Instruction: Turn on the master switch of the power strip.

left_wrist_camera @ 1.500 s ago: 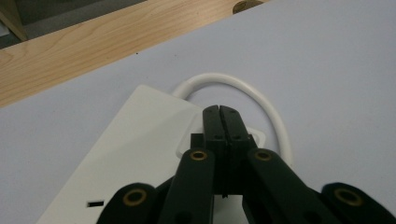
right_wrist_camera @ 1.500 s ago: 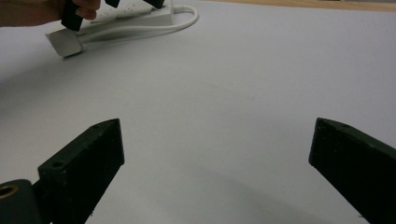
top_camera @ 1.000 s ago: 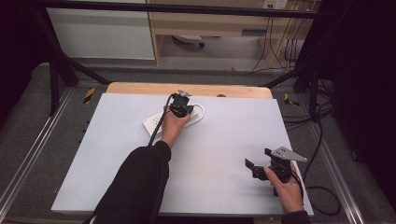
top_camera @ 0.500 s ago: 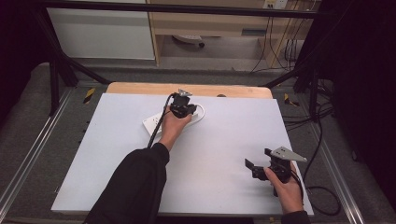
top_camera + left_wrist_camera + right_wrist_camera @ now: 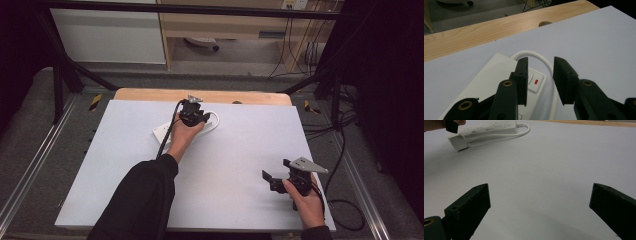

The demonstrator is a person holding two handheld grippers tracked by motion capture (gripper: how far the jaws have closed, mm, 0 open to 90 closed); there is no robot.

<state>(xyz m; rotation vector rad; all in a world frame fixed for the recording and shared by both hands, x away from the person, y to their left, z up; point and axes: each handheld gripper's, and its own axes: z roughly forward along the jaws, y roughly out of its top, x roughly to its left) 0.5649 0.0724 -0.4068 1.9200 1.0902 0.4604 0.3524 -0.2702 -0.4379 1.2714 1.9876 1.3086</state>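
A white power strip (image 5: 162, 132) lies on the white table sheet (image 5: 240, 150) toward the back, its white cable (image 5: 216, 120) looping off its far end. My left gripper (image 5: 196, 116) hovers over that end. In the left gripper view its jaws (image 5: 540, 75) stand a little apart and have just been opening; in the gap I see the strip's switch with a red mark (image 5: 536, 81) and the cable (image 5: 534, 53), and the pads press on nothing. My right gripper (image 5: 276, 169) rests near the front right, wide open (image 5: 540, 202) over bare sheet.
A strip of wooden tabletop (image 5: 200, 95) with a round hole (image 5: 545, 24) runs along the far edge of the sheet. Black frame bars, cupboards and loose cables stand beyond the table. The power strip (image 5: 486, 131) lies far from the right gripper.
The left hand has shifted only slightly over the end of the power strip. The right hand and its gripper have stayed where they were.
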